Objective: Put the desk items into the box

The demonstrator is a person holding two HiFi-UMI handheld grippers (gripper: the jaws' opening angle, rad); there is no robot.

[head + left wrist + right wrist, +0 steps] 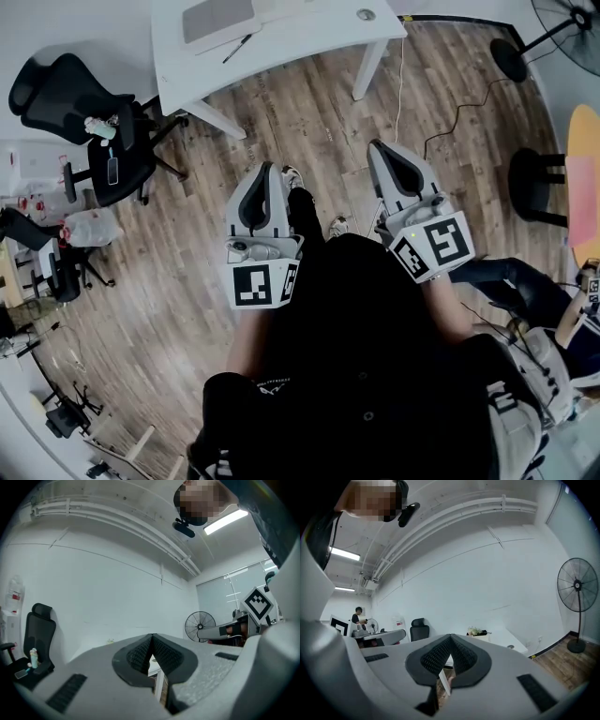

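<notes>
A white desk [309, 42] stands ahead of me on the wood floor. On it lie a flat grey pad [217, 17], a dark pen [236, 49] and a small round object [366, 14]. I cannot make out a box in the head view; a cream box-like thing with greenery [478, 632] shows on the desk in the right gripper view. My left gripper [265, 171] and right gripper [380, 147] are held up in front of my body, well short of the desk. Both are shut with nothing between the pads [140, 656] [436, 656].
A black office chair [103, 141] carrying a bottle and a phone stands at the left. At the right are a floor fan [562, 23], a cable across the floor [450, 117], a yellow table edge [586, 169] and a seated person [525, 291].
</notes>
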